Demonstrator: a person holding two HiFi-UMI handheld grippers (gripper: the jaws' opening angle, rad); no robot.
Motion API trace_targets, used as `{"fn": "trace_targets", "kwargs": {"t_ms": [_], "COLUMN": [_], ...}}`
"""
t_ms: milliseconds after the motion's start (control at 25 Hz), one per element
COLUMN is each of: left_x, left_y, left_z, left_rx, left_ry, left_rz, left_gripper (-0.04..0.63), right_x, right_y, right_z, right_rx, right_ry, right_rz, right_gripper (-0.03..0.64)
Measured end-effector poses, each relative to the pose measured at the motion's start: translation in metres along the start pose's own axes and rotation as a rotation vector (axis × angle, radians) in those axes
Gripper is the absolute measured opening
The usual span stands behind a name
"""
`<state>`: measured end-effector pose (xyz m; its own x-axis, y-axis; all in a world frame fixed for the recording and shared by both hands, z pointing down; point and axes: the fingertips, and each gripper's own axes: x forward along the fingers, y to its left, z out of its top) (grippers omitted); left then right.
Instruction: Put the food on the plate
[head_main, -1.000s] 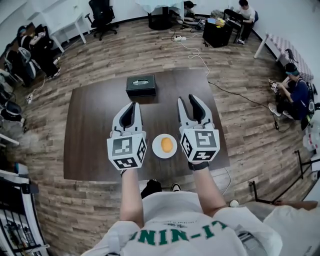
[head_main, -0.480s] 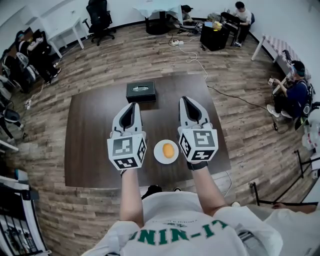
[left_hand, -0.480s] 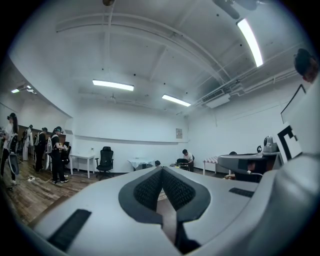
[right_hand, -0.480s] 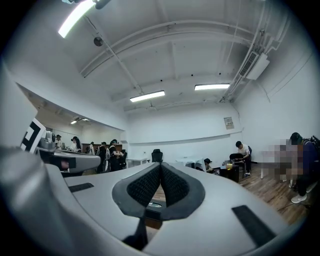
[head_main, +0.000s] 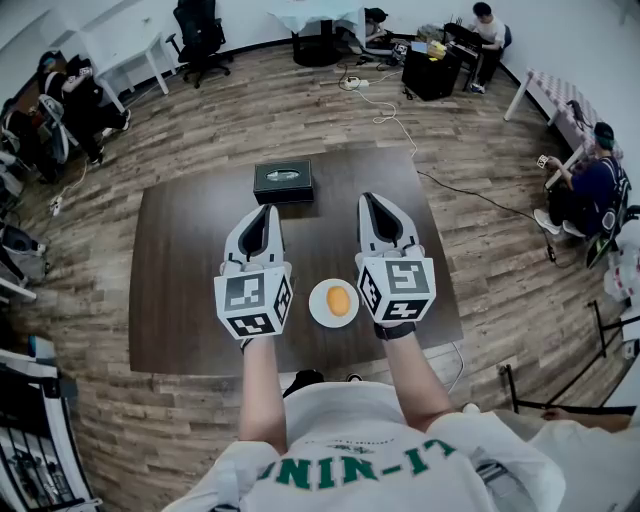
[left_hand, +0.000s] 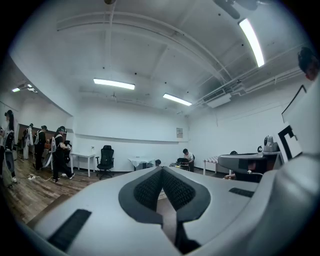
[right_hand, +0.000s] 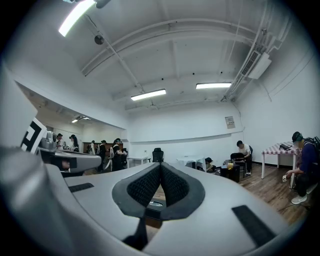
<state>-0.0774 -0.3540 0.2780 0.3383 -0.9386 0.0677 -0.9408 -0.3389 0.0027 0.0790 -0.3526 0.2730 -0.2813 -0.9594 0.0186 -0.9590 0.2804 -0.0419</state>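
Now left claw (head_main: 262, 210) and right claw (head_main: 373, 200) point level above the table (head_main: 180, 250), both closed, empty.

Dark wooden table (head_main: 180, 260), black box (head_main: 282, 180), white plate (head_main: 322, 312)

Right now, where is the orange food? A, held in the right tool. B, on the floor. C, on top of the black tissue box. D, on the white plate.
D: the orange food lies on the white plate on the table, between the left tool and the right tool, both shut and empty.
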Motion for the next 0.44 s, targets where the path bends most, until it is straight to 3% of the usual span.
{"fn": "trace_targets", "kwargs": {"t_ms": [440], "left_x": [0.0004], "left_y": [0.0027], "left_z": [-0.0029], "left_rx": [0.001], "left_ry": [0.004], "left_rz": [-0.002], "left_gripper": [0.012], "right_x": [0.0015], "right_y": [0.0042], "right_z": [-0.0038], "right_rx": [0.008], "right_ry": [0.002], "right_rz": [0.011], "right_gripper": [0.018]}}
